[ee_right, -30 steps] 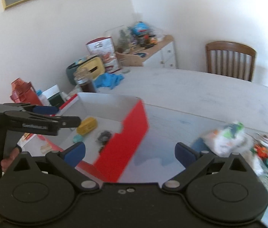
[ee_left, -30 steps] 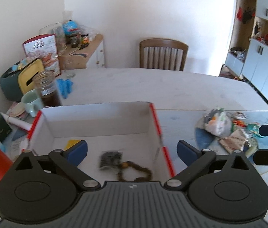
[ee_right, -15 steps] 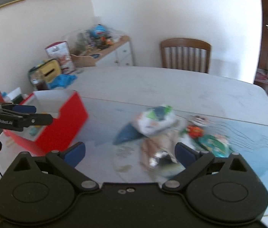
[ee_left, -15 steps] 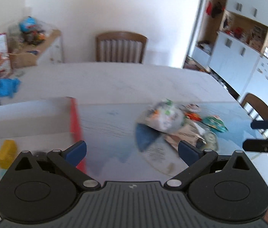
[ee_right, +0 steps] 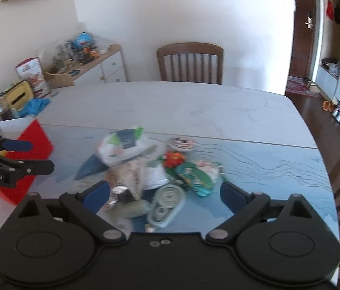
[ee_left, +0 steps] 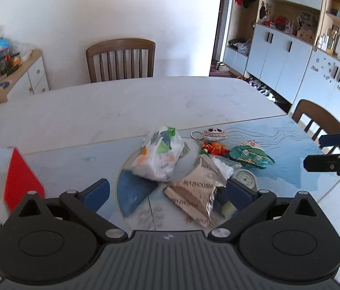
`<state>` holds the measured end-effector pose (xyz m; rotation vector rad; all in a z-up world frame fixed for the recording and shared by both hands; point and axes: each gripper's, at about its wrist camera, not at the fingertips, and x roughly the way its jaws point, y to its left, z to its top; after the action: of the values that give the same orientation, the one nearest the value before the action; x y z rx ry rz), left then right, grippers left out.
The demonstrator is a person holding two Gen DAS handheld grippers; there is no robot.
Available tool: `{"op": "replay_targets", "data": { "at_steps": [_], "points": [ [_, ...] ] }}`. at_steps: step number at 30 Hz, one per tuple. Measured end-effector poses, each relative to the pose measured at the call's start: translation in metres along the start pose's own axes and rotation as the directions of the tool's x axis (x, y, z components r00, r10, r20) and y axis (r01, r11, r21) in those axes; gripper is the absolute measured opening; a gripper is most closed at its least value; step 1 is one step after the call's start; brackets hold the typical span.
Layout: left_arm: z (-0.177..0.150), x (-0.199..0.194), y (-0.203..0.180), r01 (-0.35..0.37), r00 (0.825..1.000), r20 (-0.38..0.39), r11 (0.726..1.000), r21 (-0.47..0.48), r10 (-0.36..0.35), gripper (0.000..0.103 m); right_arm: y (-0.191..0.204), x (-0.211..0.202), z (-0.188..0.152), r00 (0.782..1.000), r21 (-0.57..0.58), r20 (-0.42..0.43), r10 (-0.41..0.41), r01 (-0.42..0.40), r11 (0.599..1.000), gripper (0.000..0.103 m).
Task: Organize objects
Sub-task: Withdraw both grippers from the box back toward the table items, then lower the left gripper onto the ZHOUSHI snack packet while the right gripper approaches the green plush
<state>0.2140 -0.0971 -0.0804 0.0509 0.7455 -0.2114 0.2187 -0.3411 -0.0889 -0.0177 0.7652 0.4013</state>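
Note:
A pile of small items lies on the blue mat (ee_left: pixel 288 149): a white patterned plastic bag (ee_left: pixel 160 154) (ee_right: pixel 121 145), a brown snack packet (ee_left: pixel 194 193), a green pouch (ee_left: pixel 251 155) (ee_right: pixel 196 174), a red-orange toy (ee_left: pixel 214 148) (ee_right: pixel 174 158), a plush keychain (ee_left: pixel 214 133) and a round tape dispenser (ee_right: pixel 167 200). My left gripper (ee_left: pixel 167 193) hangs open just short of the bag and packet. On the pile's right side my right gripper (ee_right: pixel 165 193) (ee_left: pixel 327 151) is open over the tape dispenser. The red-and-white box (ee_left: pixel 20 181) (ee_right: pixel 34 152) stands left of the pile.
The long white table (ee_left: pixel 121 106) has wooden chairs at its far side (ee_left: pixel 120 60) and right end (ee_left: pixel 315 118). A sideboard with clutter (ee_right: pixel 85 58) stands at the back left. A yellow container (ee_right: pixel 19 96) and blue cloth (ee_right: pixel 33 106) sit beyond the box.
Both grippers have swung right, away from the red box and over to the pile on the mat. The left gripper has left the box interior. Both stay open.

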Motion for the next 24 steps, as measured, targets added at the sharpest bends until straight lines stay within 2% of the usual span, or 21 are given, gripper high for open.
{"op": "replay_targets", "data": {
  "at_steps": [2, 16, 24],
  "points": [
    [0.002, 0.011, -0.008, -0.018, 1.0, -0.011, 1.0, 0.025, 0.018, 0.103, -0.01, 0.007, 0.0, 1.0, 0.006, -0.009, -0.01, 0.01, 1.0, 0.097],
    [0.002, 0.078, -0.039, 0.035, 0.997, -0.077, 0.992, 0.125, -0.025, 0.103, -0.052, 0.065, 0.006, 0.994, 0.007, -0.108, 0.002, -0.001, 1.0, 0.094],
    [-0.001, 0.102, -0.04, 0.058, 0.993, -0.112, 0.991, 0.119, -0.045, 0.103, -0.054, 0.091, 0.017, 0.994, -0.024, -0.111, 0.023, -0.026, 0.999, 0.094]
  ]
}}
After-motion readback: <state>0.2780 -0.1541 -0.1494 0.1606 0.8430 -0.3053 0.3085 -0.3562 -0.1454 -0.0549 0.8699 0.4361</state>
